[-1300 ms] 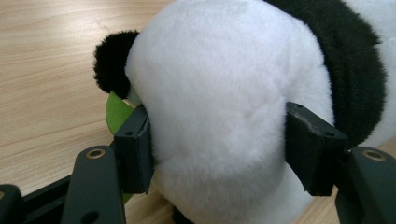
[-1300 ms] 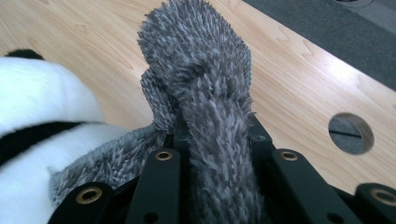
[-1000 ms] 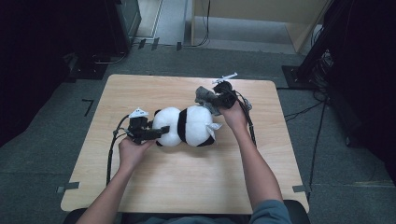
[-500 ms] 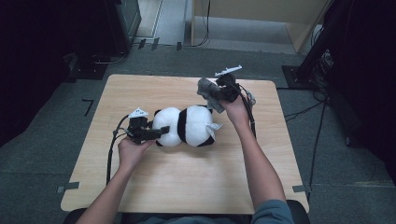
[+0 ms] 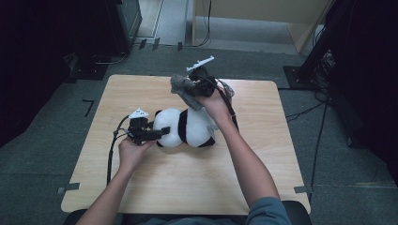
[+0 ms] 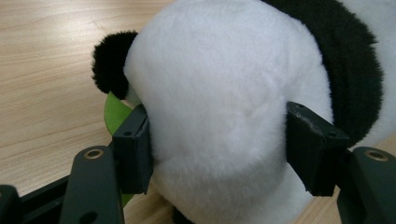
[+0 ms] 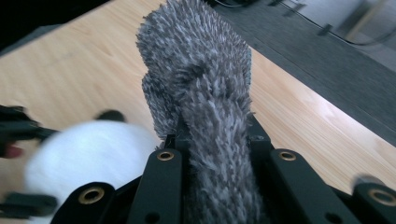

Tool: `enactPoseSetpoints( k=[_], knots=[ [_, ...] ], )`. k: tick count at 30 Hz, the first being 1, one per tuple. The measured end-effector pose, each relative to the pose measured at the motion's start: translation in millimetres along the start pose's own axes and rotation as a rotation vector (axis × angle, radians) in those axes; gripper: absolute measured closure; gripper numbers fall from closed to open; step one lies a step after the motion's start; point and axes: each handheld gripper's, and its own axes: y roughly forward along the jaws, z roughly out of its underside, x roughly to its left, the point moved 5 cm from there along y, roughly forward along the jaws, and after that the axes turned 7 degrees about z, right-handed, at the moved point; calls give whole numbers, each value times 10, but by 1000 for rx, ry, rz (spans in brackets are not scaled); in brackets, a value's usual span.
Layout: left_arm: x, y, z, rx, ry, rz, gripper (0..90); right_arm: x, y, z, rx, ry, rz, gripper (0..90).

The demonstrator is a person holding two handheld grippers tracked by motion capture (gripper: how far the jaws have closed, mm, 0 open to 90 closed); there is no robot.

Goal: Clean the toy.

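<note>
Two grippers, two soft items, one wooden table (image 5: 263, 187); listed left to right.

1. Left gripper (image 5: 149, 133): held low at the table's left-centre, jaws part-way spread and pressed on both sides of the plush panda's white head. In the left gripper view the pads (image 6: 133, 154) dent the pile slightly; a black ear (image 6: 108, 63) and a green patch (image 6: 114, 114) show beside the left pad.

2. Plush panda (image 5: 185, 127): lying on its side at the table's centre, head toward the left gripper. Judged light, stuffed and yielding; pile not slippery, nothing fragile. Best hold: across the head or the black middle band, where the stuffing gives bulk to squeeze.

3. Grey fuzzy cloth (image 5: 184, 89): lifted clear above the table's far centre, over the panda. Judged very light, limp, and prone to droop; take it by a bunched fold.

4. Right gripper (image 5: 193, 91): raised, jaws nearly together and clamped on a bunched fold of the grey fuzzy cloth (image 7: 205, 93).
</note>
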Motion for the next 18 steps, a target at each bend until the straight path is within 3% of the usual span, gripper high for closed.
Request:
enactPoseSetpoints(
  k=[5,11,15,18],
  knots=[
    [12,4,4,2,-2,0,304,295,47,-162,-22,-18,-66,746],
    [17,7,7,5,0,-11,255,569,211,-206,0,-34,-114,746],
    [24,5,10,7,-1,-10,238,625,346,-112,31,-20,-139,746],
    [25,3,13,9,-2,-6,235,640,449,-10,69,-24,-132,746]
  ],
)
